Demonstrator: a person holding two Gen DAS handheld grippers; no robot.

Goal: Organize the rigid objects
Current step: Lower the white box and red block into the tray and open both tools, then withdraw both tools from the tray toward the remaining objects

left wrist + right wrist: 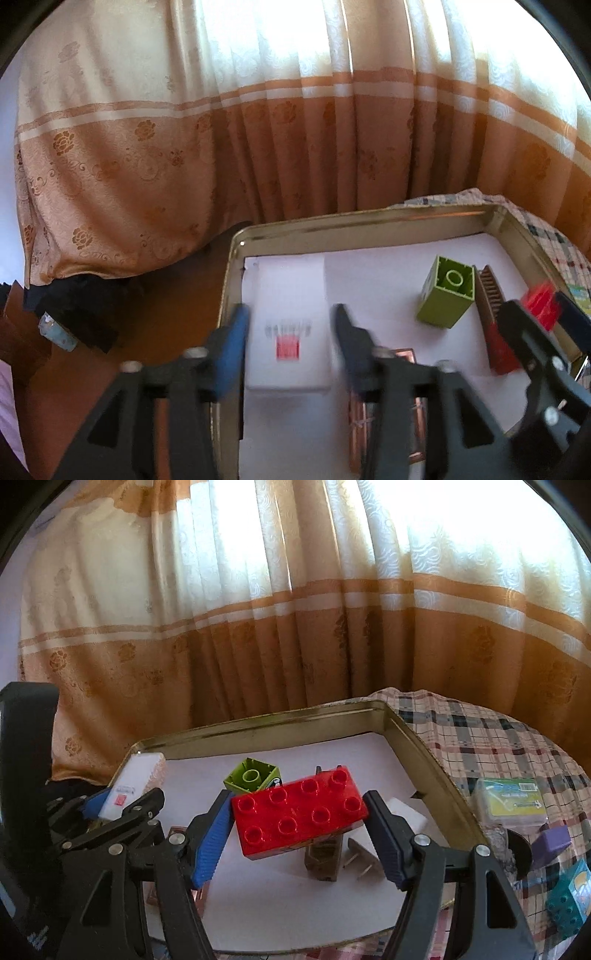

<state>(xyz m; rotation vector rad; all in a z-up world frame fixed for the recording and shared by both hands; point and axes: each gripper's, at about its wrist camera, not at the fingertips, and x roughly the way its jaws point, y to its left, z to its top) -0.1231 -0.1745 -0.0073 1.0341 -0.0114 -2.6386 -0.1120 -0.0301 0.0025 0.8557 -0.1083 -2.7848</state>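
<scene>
Right wrist view: a glossy studded red brick (pixel 299 814) is clamped between the right gripper (pixel 299 834) pads above a paper-lined metal tin (pixel 424 746), which holds a hollow green block (pixel 253 777) and a smooth white box (pixel 288 321); the left gripper (pixel 290 336) straddles that box, jaws apart and clear of it

Inside the tin tray (pixel 436 216), a box (pixel 288 321) lies at the left; an upended brick (pixel 448 295) stands right of it, beside a comb (pixel 489 291).
</scene>
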